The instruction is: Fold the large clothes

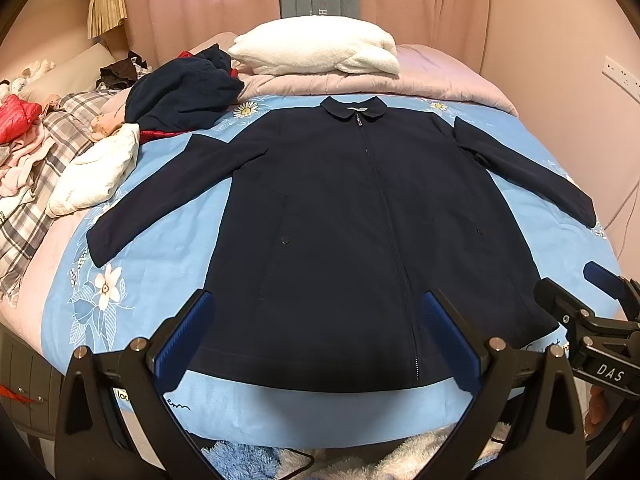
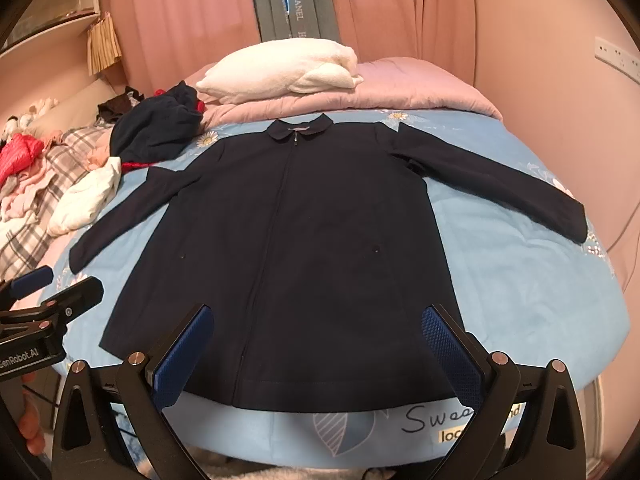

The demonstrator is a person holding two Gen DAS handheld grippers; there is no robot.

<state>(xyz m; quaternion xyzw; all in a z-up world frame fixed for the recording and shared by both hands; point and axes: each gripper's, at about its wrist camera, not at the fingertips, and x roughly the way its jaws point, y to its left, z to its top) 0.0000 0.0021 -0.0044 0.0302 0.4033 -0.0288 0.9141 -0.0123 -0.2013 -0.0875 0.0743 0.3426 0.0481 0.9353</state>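
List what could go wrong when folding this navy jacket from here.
1. The navy jacket is large and its sleeves spread wide; the sleeve on the picture's right ends near the bed's edge and may slide off.
2. The white garment beside the other sleeve could get caught in a fold.
3. Both the left gripper and right gripper are open above the hem; a shallow pinch may lift only the top layer.

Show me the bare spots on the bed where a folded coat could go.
Bare blue sheet lies between the navy coat body and the bed's right edge, below the right sleeve. A smaller patch sits below the left sleeve. The left side is crowded with the white garment, the dark bundle and the clothes pile.
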